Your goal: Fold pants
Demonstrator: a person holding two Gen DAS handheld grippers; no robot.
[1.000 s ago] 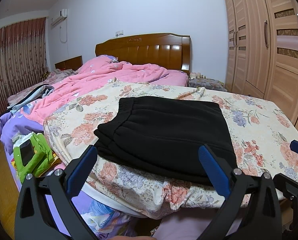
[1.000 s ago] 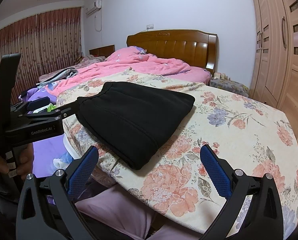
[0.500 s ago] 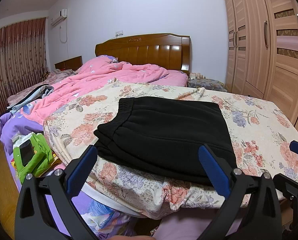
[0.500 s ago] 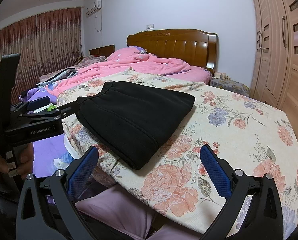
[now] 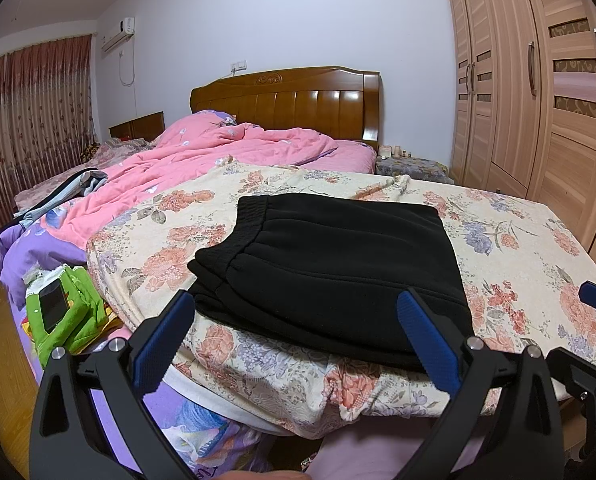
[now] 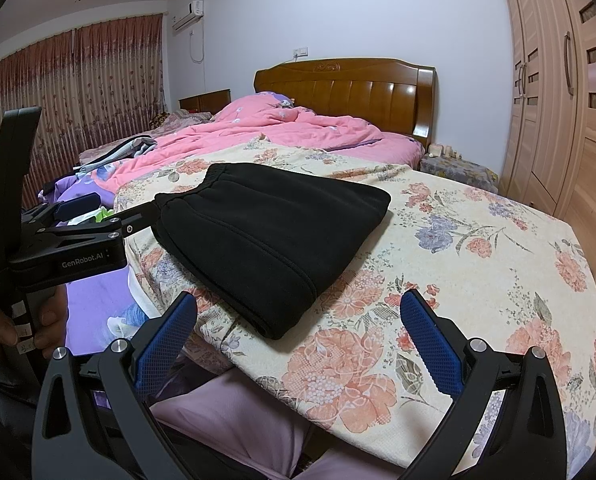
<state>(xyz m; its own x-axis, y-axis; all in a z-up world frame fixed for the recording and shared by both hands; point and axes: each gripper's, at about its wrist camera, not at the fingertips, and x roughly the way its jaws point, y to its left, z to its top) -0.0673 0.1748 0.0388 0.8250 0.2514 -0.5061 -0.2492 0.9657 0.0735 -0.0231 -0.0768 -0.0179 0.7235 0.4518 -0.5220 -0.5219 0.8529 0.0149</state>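
**Pants folded and sitting on the floral blanket, both grippers wide open**

So here's where we're at. The black pants are folded into a compact stack in the middle of the left wrist view, lying flat on the floral blanket that covers the near end of the bed. The elastic waistband sits at the upper left of the stack. In the right wrist view the same stack lands center-left.

Our left gripper hangs at the bottom of its frame with its blue pads spread far apart, holding nothing, close to the stack's near edge but not touching it. Our right gripper is the same deal: spread wide, empty, hovering low in the frame over the blanket's edge, beside the stack's near corner.

Behind it all we've got a rumpled pink quilt, the wooden headboard, a wardrobe along the right edge, and a green case at lower left.
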